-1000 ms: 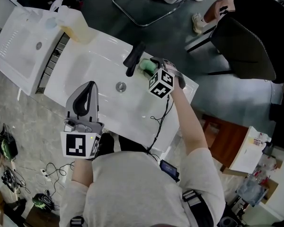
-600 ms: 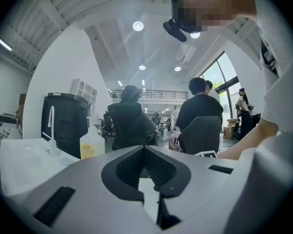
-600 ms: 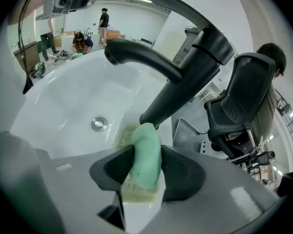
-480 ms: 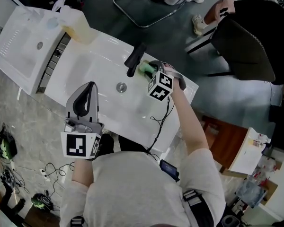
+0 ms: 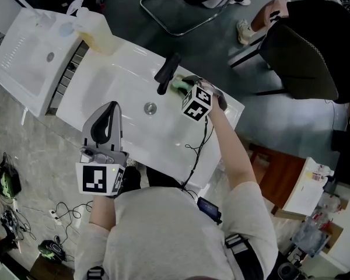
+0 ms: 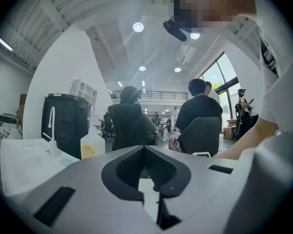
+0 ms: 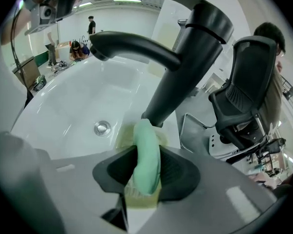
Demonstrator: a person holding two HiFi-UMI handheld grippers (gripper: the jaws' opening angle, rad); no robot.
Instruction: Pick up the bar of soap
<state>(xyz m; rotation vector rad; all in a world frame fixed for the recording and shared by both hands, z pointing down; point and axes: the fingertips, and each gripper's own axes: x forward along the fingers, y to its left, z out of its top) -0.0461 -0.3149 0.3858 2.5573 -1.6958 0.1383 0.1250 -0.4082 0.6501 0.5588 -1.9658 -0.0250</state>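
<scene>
Right gripper (image 7: 147, 150) is angled steeply down beside the base of the black faucet (image 7: 185, 67). Its 2 jaws have just been closing and are seen pressed on both broad faces of the green bar of soap (image 7: 146, 172), which is set on edge over a yellowish soap dish (image 7: 123, 138) on the white basin (image 5: 122, 92) ledge. The thin axis is judged chosen so the slick bar is pinched squarely. Left gripper (image 6: 144, 149) is held level at the basin's front, jaws together on nothing, clear of the work.

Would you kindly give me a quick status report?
Left gripper shut, empty. Right gripper jaws just closed onto soap on yellow dish. Faucet close behind.
</scene>
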